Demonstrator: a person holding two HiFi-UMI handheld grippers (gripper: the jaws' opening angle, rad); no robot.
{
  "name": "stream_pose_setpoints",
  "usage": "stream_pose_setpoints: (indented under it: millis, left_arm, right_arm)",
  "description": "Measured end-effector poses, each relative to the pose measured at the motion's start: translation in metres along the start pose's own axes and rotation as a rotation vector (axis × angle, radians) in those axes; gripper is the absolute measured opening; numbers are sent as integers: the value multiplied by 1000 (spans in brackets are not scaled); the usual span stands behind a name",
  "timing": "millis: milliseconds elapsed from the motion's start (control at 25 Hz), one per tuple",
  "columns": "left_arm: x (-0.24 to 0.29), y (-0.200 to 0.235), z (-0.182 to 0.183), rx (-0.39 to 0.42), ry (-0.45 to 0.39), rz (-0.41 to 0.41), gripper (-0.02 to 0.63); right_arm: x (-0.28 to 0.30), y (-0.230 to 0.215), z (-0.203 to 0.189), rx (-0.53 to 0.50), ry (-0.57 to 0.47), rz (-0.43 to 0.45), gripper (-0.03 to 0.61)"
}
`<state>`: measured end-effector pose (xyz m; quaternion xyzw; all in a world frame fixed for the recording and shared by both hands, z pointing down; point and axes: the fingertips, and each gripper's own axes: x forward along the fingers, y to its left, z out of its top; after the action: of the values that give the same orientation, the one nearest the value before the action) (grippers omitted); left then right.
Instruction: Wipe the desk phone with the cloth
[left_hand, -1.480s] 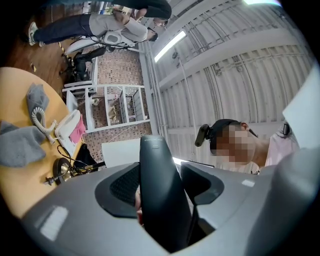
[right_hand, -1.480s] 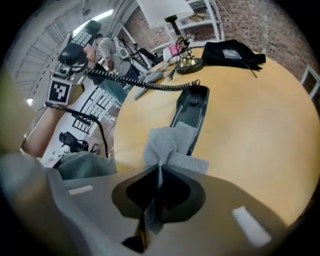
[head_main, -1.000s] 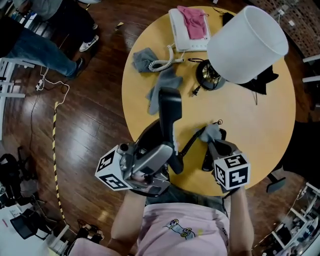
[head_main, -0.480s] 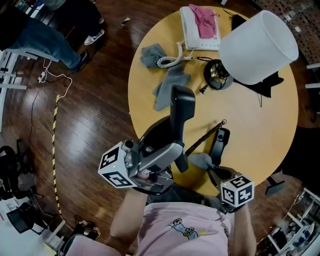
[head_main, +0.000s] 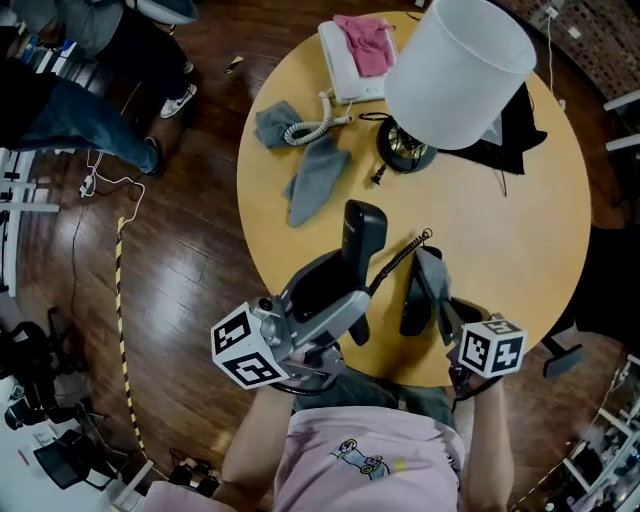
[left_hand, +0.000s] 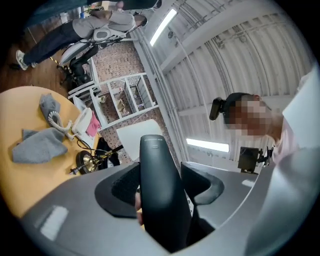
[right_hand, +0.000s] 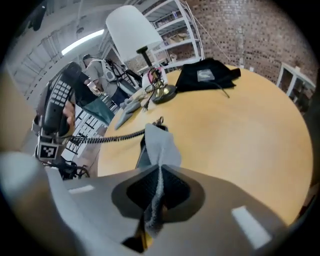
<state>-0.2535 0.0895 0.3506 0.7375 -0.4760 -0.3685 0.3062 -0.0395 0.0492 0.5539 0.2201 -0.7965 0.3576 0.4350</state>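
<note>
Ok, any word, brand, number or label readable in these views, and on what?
No text reads for certain.
Too small: an embossed line near the top end of the black handset.
Blurred: key marks on the handset keypad.
No letters, square patterns only: left marker cube and right marker cube.
Too small: any words by the drawing on the shirt.

No legible text, handset (left_hand: 152, 165) print unreadable

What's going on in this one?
A person at a round table works two hand-held tongs. The left tongs grip a black phone handset, held up off the table with its coiled cord trailing. The right tongs are shut on a grey cloth, near the phone's black base. Cloth and handset aren't touching.
</note>
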Motion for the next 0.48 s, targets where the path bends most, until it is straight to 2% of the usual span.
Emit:
stream_pose_setpoints:
  millis: [80, 160, 280, 400, 480]
  left_arm:
    - [2, 11, -16, 12, 31, 63, 268]
    - [1, 29, -34, 37, 75, 160, 268]
    - [-7, 70, -64, 155, 206, 407, 268]
    - [-21, 112, -98, 324, 379, 678, 268]
    - [-29, 131, -117, 411, 476, 824, 268]
  right_arm:
    - [0, 11, -40, 11, 53, 44, 15]
    - [-5, 19, -74, 20, 98, 87, 15]
    - [-21, 17, -100, 36, 112, 112, 15]
    - [-39, 1, -101, 77, 63, 101, 15]
    - [-49, -12, -100, 97, 32, 89, 15]
